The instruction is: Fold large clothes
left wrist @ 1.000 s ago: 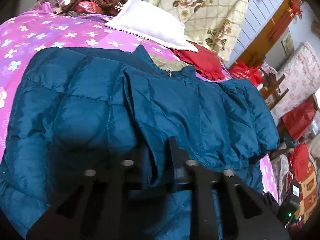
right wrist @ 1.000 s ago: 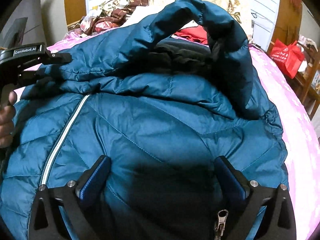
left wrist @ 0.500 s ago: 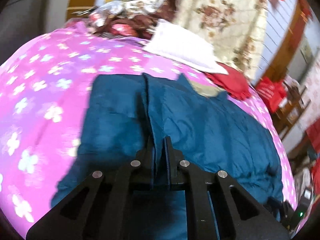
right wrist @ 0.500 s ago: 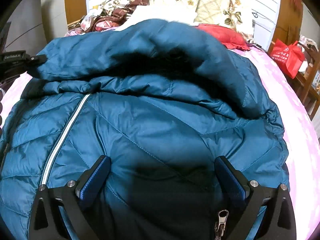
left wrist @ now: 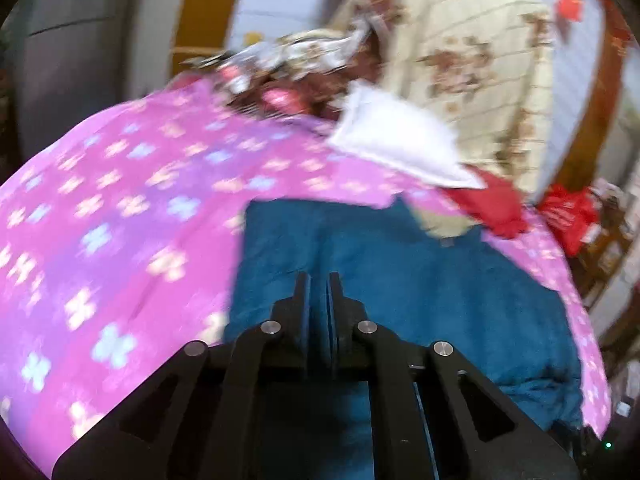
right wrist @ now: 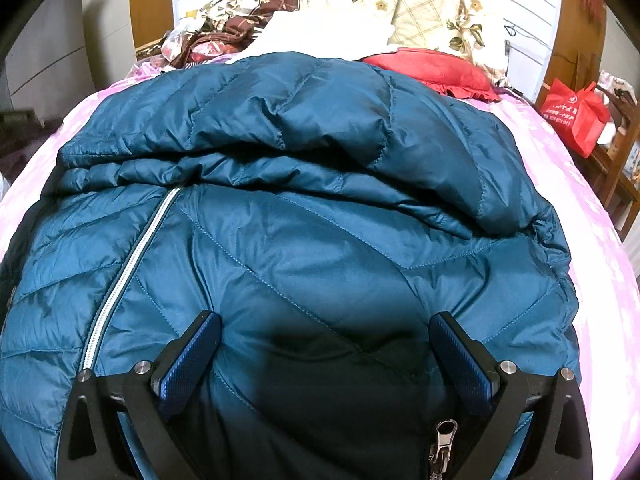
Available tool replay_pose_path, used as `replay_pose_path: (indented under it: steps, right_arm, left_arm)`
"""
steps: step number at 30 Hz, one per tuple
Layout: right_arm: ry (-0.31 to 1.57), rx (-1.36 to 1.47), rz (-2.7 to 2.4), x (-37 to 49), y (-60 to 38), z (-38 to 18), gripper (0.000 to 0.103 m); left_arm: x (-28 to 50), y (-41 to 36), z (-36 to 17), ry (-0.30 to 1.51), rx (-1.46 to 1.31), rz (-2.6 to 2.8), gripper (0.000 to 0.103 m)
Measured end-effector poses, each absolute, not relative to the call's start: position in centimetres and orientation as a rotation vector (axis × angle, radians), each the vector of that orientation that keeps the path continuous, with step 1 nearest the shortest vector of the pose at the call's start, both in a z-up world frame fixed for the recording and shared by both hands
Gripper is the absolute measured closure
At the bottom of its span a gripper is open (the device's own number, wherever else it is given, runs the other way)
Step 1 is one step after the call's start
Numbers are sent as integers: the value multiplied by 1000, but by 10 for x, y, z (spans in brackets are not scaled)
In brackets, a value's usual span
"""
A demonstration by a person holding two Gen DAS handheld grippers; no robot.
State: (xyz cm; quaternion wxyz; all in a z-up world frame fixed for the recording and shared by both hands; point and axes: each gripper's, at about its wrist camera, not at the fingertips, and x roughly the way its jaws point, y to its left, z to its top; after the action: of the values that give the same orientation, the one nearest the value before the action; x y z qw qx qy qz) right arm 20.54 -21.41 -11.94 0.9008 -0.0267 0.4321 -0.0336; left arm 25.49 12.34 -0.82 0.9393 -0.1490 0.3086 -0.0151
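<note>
Right wrist: tongs (right wrist: 324, 356) spread over jacket (right wrist: 320, 208) | left tongs (left wrist: 319, 300) closed

The left gripper (left wrist: 319, 284) has its jaws drawn together with nothing between them. The right gripper (right wrist: 325, 332) has its jaws spread wide, pointing steeply downward.

we find almost no readable text here. the red bag (right wrist: 576, 114) at the right of the bed carries a round white logo and two lines of white print, too small for us to read any character. in the left wrist view the same bag (left wrist: 566, 216) is blurred, so its print is lost. a small red paper (left wrist: 570, 5) on the wall shows no mark we can read. we see no brand, number or label anywhere else.
</note>
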Motion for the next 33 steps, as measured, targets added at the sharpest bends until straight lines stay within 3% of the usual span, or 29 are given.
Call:
replay_pose_path:
  steps: [3,6,11,16,20,22,23,24,29,32,33]
  right_arm:
    - [894,-61,-72,205,-213,-120,0]
    - [894,-60,-73,204,-212,-120,0]
    - [896,-58,-72,204,-212,-119,0]
    - [899,-51,-69,203,-214,-119,0]
    - [907,-33,-61,204,-217,-119,0]
    - [910,-32,-60,205,-218,-119,0]
    - [912,-31,-59,205,-219,-119,0]
    - [913,-30,-59,205,-219,-119,0]
    - [912,-34,-58,205,-219,-119,0]
    - [914,-8,-35,205,-224,-116,0]
    - [895,40,-36,204,-233,-109,6]
  left_arm:
    - [278,92,-16,660,-189,-75,93]
    - [300,82,-52,827,-177,-85,93]
    - [290,83,-68,946,-54,45,93]
    - [275,93,-71,949,-47,100,93]
    - [256,101,-34,788,-138,114,93]
    - [254,96,-21,722,-153,91,84]
    - [260,91,-19,704,-159,59,66]
    - [269,86,-21,695,-167,22,54]
    - [301,75,-72,903,-61,42,51]
    - [294,73,-78,927,-2,70,52]
    - [291,73,-76,940,-9,74,52]
